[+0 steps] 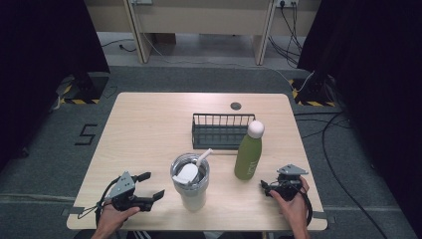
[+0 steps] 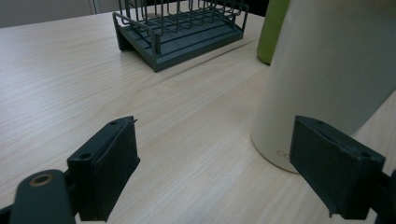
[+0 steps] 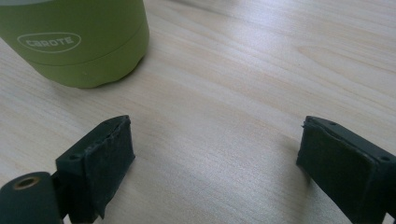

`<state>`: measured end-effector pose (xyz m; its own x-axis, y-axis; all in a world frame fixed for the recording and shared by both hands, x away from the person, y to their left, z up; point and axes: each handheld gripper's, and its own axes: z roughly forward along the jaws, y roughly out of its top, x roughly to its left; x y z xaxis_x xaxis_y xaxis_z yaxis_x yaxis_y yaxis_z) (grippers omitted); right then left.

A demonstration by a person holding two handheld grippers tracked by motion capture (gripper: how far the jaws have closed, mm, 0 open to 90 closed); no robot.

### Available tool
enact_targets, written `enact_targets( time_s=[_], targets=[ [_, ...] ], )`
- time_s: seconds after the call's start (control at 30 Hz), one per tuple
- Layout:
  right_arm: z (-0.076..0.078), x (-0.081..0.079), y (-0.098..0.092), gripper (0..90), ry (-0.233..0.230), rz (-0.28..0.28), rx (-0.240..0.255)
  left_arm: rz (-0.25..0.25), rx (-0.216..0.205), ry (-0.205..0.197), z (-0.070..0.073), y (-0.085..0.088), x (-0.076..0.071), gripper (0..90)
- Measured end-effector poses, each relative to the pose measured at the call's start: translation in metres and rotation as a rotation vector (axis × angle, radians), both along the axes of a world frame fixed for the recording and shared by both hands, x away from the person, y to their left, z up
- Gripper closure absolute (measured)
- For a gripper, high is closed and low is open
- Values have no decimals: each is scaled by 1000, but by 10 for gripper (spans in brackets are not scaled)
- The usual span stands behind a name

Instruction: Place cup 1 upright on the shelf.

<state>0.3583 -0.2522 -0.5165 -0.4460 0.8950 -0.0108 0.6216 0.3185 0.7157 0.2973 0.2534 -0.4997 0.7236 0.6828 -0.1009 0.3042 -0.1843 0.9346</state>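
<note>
A: Where was the left claw?

B: Low over the near left part of the pale wooden table, held in a hand that came in from the bottom edge. Its jaws stood wide apart and had hold of nothing. In the left gripper view the cream, tapered metal tumbler stood just beyond the right-hand jaw, close beside it but not between the two.

A: And the tumbler from above?

B: It stood upright near the front edge, about midway between the two claws, with a clear lid and a white straw leaning toward the far right.

A: The right claw?

B: Near the front right corner, gripped by the other hand, with a grey three-cornered plate on top. In the right gripper view its jaws were also spread wide, with bare table between them and nothing held.

A: What was nearest to it?

B: The tall green steel bottle with a round white cap, upright, just to the right of the tumbler and a little farther back. The right gripper view showed its base ahead and to the left of the jaws, clearly apart from them, with a white oval logo on its side.

A: Anything else on the table?

B: A dark wire rack with a flat tray base sat behind the tumbler and bottle, and the bottle's upper part overlapped its right end in the high view
</note>
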Motion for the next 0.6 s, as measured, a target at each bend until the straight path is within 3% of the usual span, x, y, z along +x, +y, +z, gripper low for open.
enact_targets(
  time_s=[0.1, 0.3, 0.6],
  targets=[
    [0, 0, 0, 105, -2, 0, -1, 4, 0, -12, -1, -4, -6, 150],
    [0, 1, 0, 102, -3, -1, -1, -5, -38, -41, 1, -8, -18, 156],
    [0, 1, 0, 102, -3, -1, -2, -33, -41, -65, 1, -22, -24, 147]
  ],
)
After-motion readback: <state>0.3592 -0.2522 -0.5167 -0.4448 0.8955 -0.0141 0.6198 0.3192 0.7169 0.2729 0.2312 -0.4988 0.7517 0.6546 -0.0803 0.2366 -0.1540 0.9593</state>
